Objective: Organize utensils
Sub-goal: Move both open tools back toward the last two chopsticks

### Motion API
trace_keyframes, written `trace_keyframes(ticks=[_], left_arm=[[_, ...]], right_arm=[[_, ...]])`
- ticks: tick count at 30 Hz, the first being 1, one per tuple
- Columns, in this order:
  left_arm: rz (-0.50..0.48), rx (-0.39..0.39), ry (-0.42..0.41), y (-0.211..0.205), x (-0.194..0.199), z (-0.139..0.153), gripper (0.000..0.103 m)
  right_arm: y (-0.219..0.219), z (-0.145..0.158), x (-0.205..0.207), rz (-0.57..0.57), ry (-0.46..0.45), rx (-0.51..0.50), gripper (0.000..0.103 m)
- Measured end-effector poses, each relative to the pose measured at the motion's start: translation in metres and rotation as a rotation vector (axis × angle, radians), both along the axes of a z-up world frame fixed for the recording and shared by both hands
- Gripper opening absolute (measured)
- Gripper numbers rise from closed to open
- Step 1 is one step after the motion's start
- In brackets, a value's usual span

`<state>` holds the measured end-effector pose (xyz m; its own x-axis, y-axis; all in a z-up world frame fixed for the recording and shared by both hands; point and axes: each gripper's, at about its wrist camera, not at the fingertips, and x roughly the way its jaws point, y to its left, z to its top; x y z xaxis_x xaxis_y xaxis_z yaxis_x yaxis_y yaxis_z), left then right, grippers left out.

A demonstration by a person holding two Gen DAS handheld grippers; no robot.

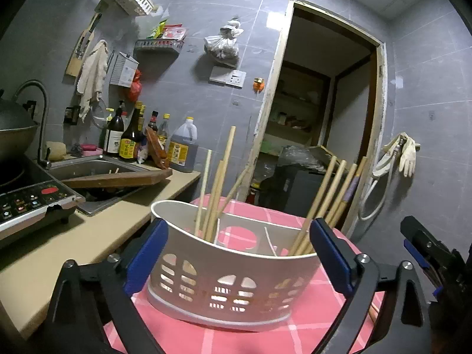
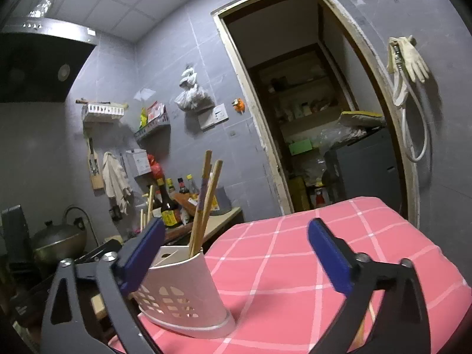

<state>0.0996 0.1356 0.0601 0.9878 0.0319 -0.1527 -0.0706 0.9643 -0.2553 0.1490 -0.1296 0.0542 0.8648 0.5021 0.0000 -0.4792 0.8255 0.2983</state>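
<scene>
A white plastic utensil holder point(image 1: 230, 283) is sitting on the pink checked tablecloth point(image 1: 324, 309), with bamboo chopsticks point(image 1: 216, 183) standing in its left compartment and another bunch point(image 1: 327, 203) leaning out of the right one (middle section is looking empty apart from the cloth showing through a hole).

The left gripper point(image 1: 239, 256) is sitting with its jaws spread wide on either side of the holder, blue pads flanking the two ends, not pressing on it as far as I can see. At the right edge of that view a bit of the right gripper point(image 1: 424, 253) is poking in.

The right wrist view is only catching the holder's right end point(image 2: 188, 289) beside its left pad, and the right gripper point(image 2: 236, 253) is gaping wide over bare cloth, gripping nothing. A chopstick point(image 2: 368, 321) is lying under its right finger. This view is also showing the range hood point(image 2: 44, 67), while the left one is showing the sink point(image 1: 88, 168) and induction cooker point(image 1: 32, 203).
</scene>
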Motion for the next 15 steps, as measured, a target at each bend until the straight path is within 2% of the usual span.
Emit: trace_keyframes(ticks=[9,15], left_arm=[[-0.06,-0.005,0.006,-0.023,-0.011,0.005,0.1],[-0.109,0.0,0.016,-0.044,-0.015,0.009,0.101]], right_arm=[[-0.028,0.003,-0.019,-0.03,0.001,-0.001,0.103],[-0.05,0.007,-0.032,-0.025,0.044,-0.054,0.103]])
